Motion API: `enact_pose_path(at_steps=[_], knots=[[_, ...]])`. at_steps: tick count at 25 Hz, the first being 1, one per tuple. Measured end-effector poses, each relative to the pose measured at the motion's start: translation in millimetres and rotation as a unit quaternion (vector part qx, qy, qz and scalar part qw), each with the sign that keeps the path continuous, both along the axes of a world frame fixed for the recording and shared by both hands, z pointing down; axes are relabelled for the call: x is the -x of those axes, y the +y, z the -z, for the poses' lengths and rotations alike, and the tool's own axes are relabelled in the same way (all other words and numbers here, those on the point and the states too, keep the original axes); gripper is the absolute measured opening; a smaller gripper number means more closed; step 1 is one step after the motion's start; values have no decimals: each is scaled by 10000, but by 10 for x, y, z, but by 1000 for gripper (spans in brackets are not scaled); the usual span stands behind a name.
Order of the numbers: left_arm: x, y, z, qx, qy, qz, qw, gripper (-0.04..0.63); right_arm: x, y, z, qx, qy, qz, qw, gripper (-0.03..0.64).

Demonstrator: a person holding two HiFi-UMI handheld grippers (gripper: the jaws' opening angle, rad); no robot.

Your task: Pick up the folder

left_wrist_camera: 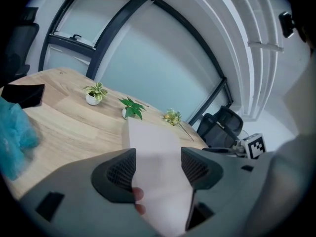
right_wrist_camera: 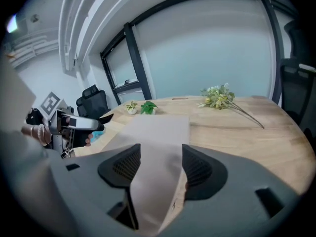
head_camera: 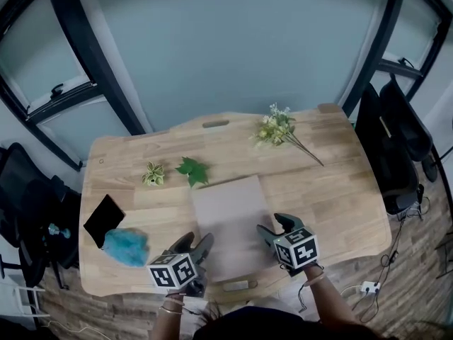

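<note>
The left gripper [left_wrist_camera: 157,169] and the right gripper [right_wrist_camera: 161,167] both have their jaws apart, each with a near corner of the grey folder [head_camera: 232,222] between its pads, unclamped. The folder sits at lower centre on the wooden table [head_camera: 340,190], with a flower sprig [head_camera: 279,129] at upper right, blue fluff [head_camera: 127,246] at lower left and a frosted glass wall [head_camera: 233,41] above.

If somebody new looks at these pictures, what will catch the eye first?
A pale folder lies in the middle of the wooden table. The left gripper and the right gripper flank its near end, jaws apart, with the folder showing between them. A fluffy blue thing sits near the table's left end.
</note>
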State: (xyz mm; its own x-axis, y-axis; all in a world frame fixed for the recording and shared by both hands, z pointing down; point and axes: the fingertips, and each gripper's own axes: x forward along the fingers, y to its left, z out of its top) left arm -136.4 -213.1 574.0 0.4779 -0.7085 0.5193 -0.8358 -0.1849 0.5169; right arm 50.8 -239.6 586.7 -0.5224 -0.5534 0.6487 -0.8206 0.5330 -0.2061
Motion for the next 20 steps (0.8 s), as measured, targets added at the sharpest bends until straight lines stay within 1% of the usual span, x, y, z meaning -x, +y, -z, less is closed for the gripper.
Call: enact_pose_path(at_steps=[7, 14, 16, 18, 20], knots=[[17, -74, -270, 351, 34, -27, 9994, 270, -32, -105, -246, 426, -109, -153, 9989, 239], [12, -90, -499, 722, 27, -32, 9974, 276, -72, -169, -453, 928, -521, -503, 9930, 239], [17, -72, -592, 830, 107, -20, 9965, 281, -68, -173, -502, 1095, -684, -572, 9900, 241], [18, -75, -661, 914, 213, 9, 9956, 284, -66, -186, -549, 1261, -837, -606, 9866, 275], [17, -76, -706, 991, 292, 28, 9946, 284, -68, -192, -603, 1420, -949, -650, 9832, 279]])
